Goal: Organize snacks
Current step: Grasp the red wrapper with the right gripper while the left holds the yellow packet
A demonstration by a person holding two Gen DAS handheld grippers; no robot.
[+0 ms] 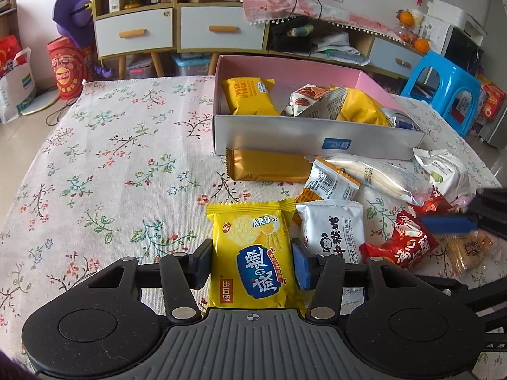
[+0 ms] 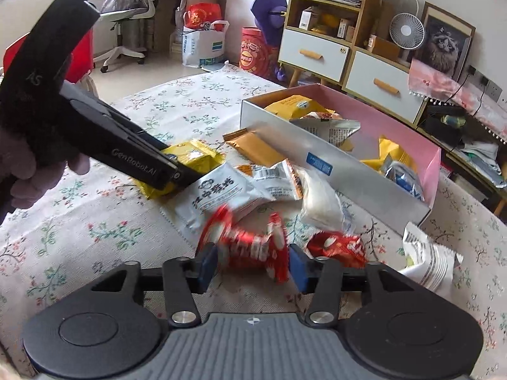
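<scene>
At the bottom centre of the left wrist view, the left tongs (image 1: 252, 261) hold a yellow biscuit packet (image 1: 253, 253) between their pads on the floral table (image 1: 111, 164). Low in the right wrist view, the right tongs (image 2: 252, 266) grip a blurred red snack packet (image 2: 250, 247). The open pink box (image 1: 317, 136) sits upper right of centre, snacks inside it.

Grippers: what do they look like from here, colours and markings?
Both grippers, left gripper and right gripper, look alike: black linkage arms with silver pivots, blue finger pads, and a ribbed grey base. The left's black body reads "GenRobot.AI" in white lettering.
</scene>
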